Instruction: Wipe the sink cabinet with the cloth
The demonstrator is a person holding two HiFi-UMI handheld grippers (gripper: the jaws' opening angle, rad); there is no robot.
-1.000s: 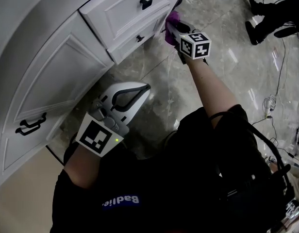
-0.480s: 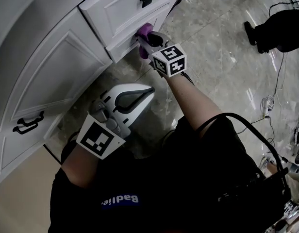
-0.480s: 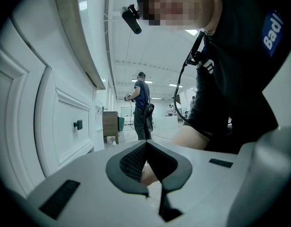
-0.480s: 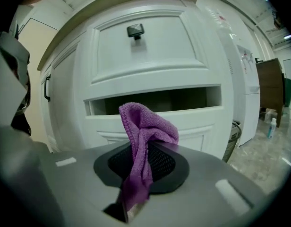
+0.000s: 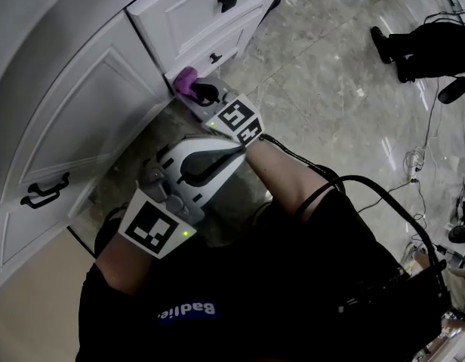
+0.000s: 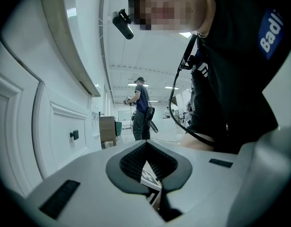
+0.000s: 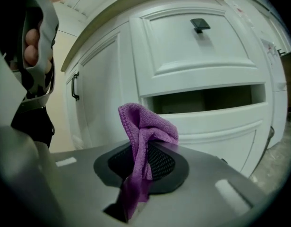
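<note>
Left gripper (image 5: 234,149), nearest the body: held low over the floor (image 5: 346,111), pointed toward the cabinet. In the left gripper view (image 6: 148,164) its jaws are together, nothing between them; only the right gripper's marker cube shows through the slit. It sits much where it was a second ago. Idle, by my reading.

Right gripper (image 5: 190,90), just beyond it: jaws clamped on the purple cloth (image 5: 186,80). In the right gripper view (image 7: 143,162) the cloth (image 7: 145,126) stands up as a bunched fold above the pads, with a tail trailing down between the jaws.

Change: a second ago the cloth was at the right end of the lower drawer (image 5: 210,55), and half a second ago about midway along its front. Now it is at the drawer's lower left corner, just beside the edge of the cabinet door (image 5: 81,119). The forearm has swung left with it and now crosses above the left gripper.

Whether the cloth presses on the paint at this instant I cannot tell; the head view puts it at the surface.

Judgement: one sweep along the lower drawer front looks finished. The door panel to the left and the upper drawer (image 5: 195,13) look like the areas left to wipe.

Right gripper view also shows a dark gap (image 7: 207,98) between the two drawer fronts.

Far: another person's legs (image 5: 421,44) and loose cables (image 5: 421,161) on the floor, well apart from the work
</note>
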